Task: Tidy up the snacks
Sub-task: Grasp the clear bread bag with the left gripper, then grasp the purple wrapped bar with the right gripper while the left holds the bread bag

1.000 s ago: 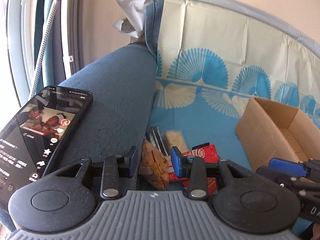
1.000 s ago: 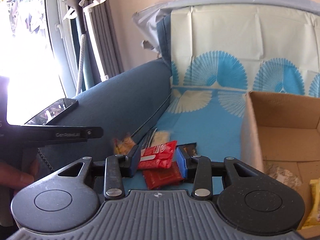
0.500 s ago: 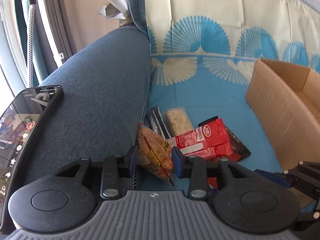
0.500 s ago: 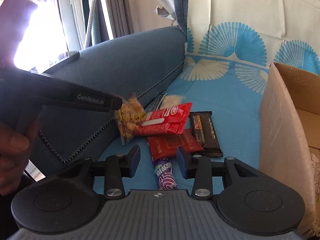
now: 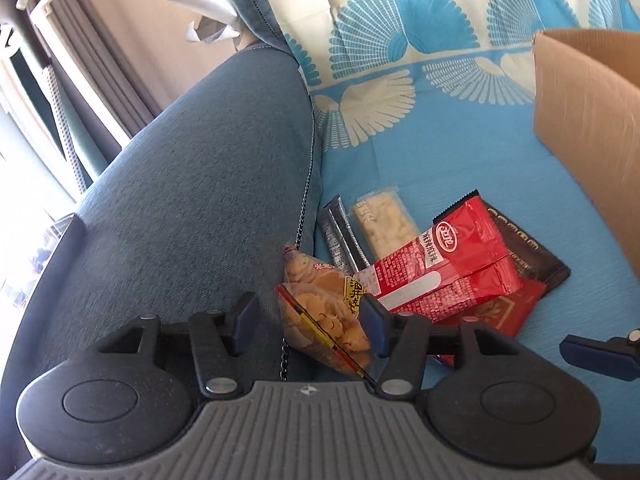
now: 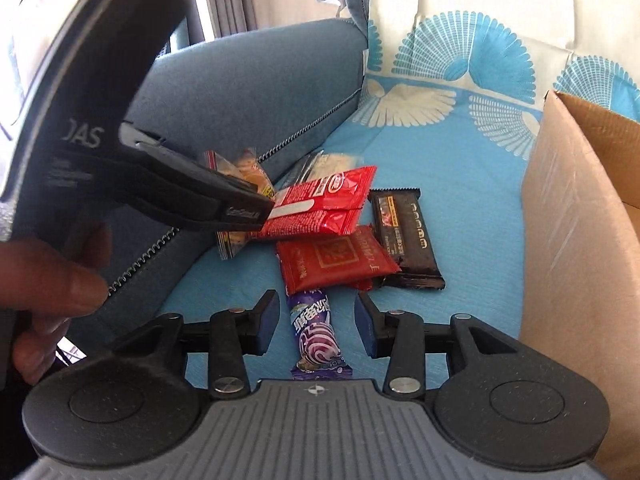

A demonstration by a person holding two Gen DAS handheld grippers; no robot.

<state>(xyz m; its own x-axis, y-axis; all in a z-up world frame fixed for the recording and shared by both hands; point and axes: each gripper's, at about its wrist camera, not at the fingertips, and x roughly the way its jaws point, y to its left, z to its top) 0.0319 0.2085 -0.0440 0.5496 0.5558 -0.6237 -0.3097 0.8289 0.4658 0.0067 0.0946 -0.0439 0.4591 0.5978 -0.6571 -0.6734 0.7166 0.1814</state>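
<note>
Both grippers' fingers gape, the left gripper [image 5: 310, 320] just widened around the half-hidden yellow packet [image 5: 324, 312].

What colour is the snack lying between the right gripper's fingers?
Purple, with a white swirl and lettering: the purple snack. It shows best in the right wrist view.

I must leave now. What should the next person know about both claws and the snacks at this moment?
Left claw: open, jaws have just been opening, set around the yellow snack bag beside the sofa arm, not gripping.
Right claw: open, over the purple candy pack, holding nothing.
Snacks on the blue cover: long red pack, flat red pack, dark bar, pale bar, grey stick.
Cardboard box stands to the right.
Left: move these seven into the box.
</note>
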